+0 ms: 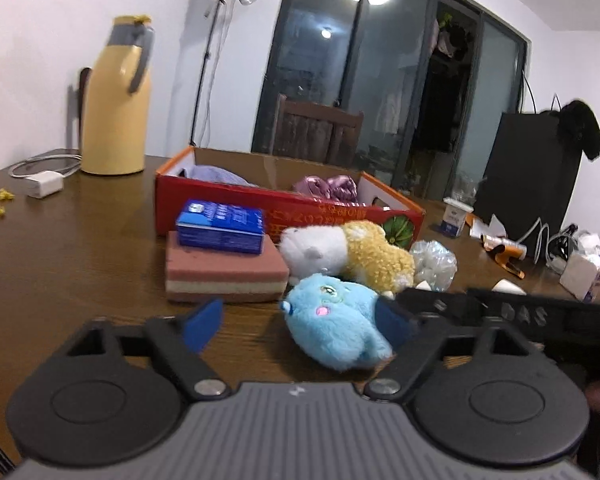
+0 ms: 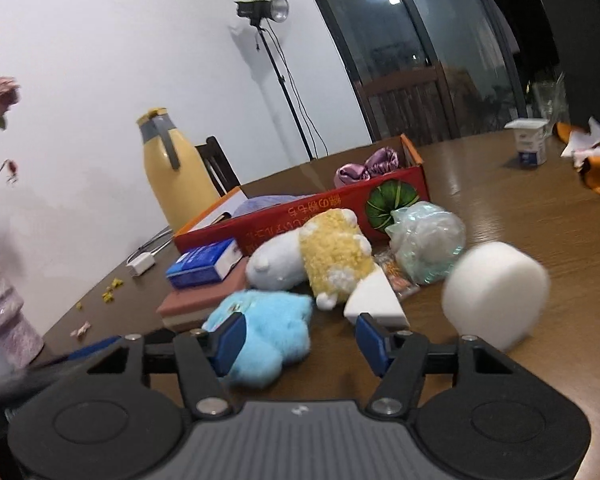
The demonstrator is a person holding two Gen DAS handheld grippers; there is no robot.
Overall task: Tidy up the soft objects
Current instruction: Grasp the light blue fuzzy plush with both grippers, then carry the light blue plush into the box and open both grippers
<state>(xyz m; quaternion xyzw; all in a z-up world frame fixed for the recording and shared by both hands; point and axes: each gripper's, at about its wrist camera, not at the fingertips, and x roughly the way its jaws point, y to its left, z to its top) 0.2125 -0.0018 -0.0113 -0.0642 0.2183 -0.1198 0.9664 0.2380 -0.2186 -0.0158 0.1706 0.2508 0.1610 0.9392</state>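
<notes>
Blue plush [image 1: 336, 326] lengthwise leftward, face up, between both parted hand-held grippers' fingers, ungripped.

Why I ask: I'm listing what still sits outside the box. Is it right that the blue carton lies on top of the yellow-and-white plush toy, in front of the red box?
Not quite. The blue carton lies on top of the pink layered sponge block, not on the yellow-and-white plush toy, which lies beside it. Both sit in front of the red box. The left wrist view shows this most clearly.
</notes>
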